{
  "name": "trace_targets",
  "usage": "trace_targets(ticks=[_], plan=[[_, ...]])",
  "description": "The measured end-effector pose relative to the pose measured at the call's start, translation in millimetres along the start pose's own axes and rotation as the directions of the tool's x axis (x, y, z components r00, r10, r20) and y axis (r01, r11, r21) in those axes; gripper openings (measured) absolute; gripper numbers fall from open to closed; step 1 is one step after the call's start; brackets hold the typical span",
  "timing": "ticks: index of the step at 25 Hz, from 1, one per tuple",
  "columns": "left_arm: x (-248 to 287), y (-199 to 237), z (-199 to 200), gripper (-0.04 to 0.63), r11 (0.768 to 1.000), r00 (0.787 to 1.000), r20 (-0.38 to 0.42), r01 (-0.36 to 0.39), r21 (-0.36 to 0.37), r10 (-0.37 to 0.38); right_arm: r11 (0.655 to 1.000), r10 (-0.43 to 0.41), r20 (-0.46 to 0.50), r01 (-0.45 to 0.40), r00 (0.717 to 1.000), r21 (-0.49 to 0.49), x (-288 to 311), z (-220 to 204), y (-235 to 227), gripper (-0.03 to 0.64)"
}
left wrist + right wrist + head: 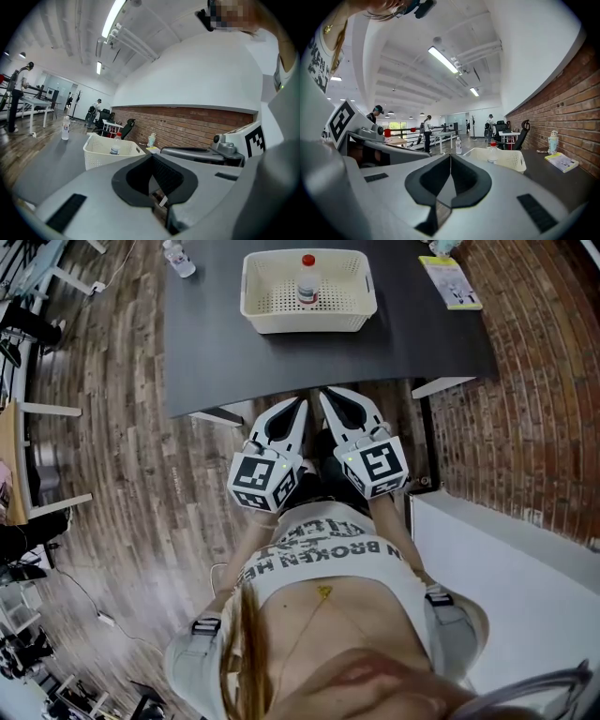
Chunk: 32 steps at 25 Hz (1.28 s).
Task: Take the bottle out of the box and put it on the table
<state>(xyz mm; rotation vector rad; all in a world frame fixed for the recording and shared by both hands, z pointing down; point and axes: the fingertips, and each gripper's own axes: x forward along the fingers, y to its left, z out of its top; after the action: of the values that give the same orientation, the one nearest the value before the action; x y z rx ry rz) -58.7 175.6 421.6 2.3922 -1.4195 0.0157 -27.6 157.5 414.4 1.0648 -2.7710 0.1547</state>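
Both tongs shut and empty: left tongs and right tongs side by side at frame centre in the head view, close to the person's chest and short of the near edge of the table. Same reading from each gripper view, pads together with nothing between them. Red-capped bottle upright inside the white box at top centre of the frame, well apart from either pair. Nothing of the task done so far, by the look of it: no reach, no grip, no lift. Left to do, all of it: opening one pair, reaching over the rim, closing on the bottle, lifting it clear, standing it on bare dark table beside the box. Also on the table, a second bottle at upper left and a booklet at upper right, neither in the way.
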Motion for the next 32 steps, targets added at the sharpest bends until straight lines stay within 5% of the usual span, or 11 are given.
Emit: trace_targets(ticks=[32], plan=[[180,58,64,0.005,0.984,0.983,0.034,-0.18,0.002,0.18,0.979,0.199,0.003,-0.198,0.98,-0.036,118,32,-169,0.009]])
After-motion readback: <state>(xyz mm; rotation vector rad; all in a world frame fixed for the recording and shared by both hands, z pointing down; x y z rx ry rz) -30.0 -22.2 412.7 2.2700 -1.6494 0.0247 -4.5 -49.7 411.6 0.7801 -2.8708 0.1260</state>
